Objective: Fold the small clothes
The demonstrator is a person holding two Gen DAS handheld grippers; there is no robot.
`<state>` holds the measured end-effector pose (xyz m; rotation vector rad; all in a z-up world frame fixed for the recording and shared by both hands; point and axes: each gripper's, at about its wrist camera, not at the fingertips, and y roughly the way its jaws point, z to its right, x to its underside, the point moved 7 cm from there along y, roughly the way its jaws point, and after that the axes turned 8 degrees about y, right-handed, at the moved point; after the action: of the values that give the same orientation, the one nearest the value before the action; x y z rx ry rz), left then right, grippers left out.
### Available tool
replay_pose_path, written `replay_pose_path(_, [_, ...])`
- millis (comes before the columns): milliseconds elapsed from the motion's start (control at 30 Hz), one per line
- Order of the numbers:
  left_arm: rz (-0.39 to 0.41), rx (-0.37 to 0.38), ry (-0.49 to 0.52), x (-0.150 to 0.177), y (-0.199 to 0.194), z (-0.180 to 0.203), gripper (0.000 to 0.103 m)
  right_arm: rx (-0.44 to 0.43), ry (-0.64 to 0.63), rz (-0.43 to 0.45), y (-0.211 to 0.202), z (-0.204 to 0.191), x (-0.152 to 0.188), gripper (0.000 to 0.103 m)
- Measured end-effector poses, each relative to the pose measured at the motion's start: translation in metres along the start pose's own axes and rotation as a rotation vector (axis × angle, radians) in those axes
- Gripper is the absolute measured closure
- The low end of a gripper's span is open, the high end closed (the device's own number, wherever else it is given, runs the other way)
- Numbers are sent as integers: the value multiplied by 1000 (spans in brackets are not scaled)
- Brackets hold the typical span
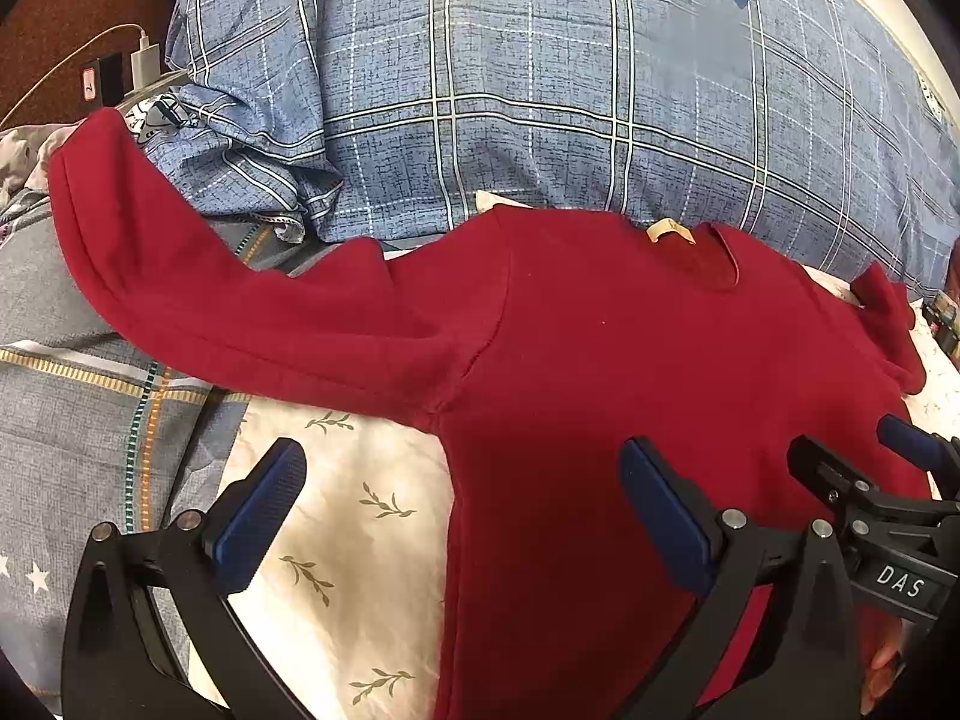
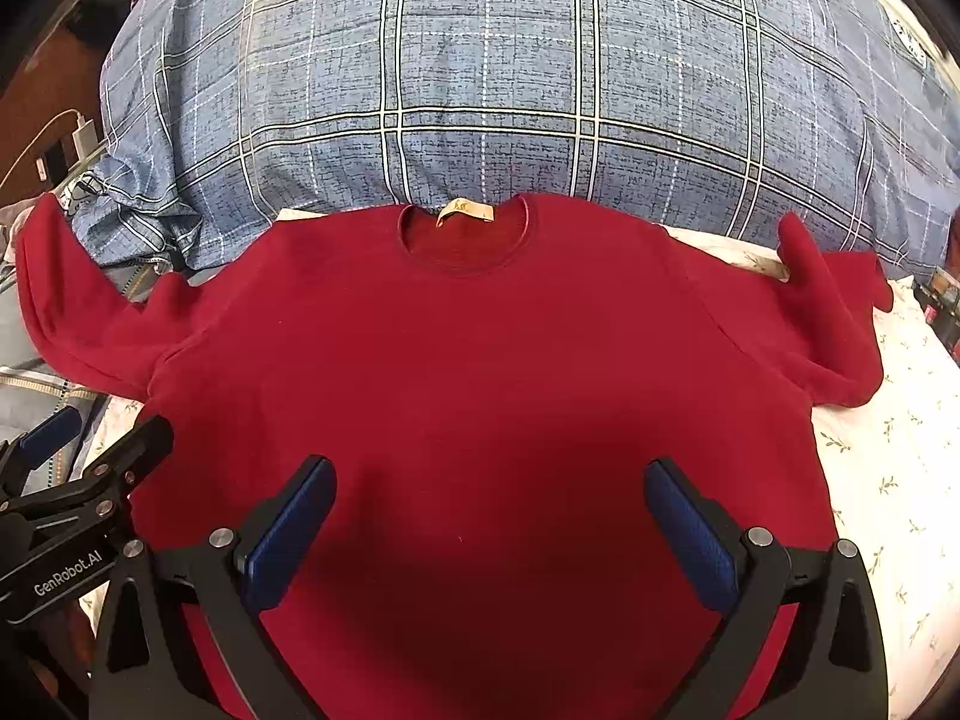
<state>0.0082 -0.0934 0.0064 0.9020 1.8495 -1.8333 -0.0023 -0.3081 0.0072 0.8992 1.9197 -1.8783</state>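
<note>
Red sweater (image 2: 480,360) lies flat, front up, on a leaf-print sheet (image 1: 336,540) on the bed, neck toward a blue plaid quilt (image 2: 510,90), left sleeve (image 1: 210,276) stretched out, right sleeve (image 2: 828,312) bunched. Left tool (image 1: 462,516) spread wide over the sweater's left edge, holding nothing. Right tool (image 2: 489,534) equally wide above the chest, empty.

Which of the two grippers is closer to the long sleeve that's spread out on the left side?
The left gripper. It hangs open over the shirt's side edge, just below that sleeve. The right gripper is open over the middle of the red shirt, farther away.
</note>
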Motion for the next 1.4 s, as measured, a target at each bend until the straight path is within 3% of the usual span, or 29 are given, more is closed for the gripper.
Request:
replay_pose_path(533, [12,-68,-20,-10,0,-28,0,-24,-34,-23,18,-20,-4,1])
replay_pose_path(667, [-7,-127,-60,-20,-3,-59,0,-40,-63,-32,18,-27,-5,1])
replay_pose_path(900, [12,-305,-209,-54,-5,-156,0,-67,-49,-30,18,-29,-12,1])
replay_pose_path(1100, [-8,-464,-267,-69,14,-219,0,-68,-67,-65,28,-30,-3,1])
replay_pose_path(1267, [-23,-566,-242,-75,35,-244,14,-72,-55,-86,36,-29,1,0])
replay_pose_path(1367, [-9,-580,-222,-84,44,-250,26,-76,-63,-100,40,-30,6,0])
replay_pose_path(1400, [2,-577,-224,-87,44,-253,37,-72,-69,-99,40,-31,6,0])
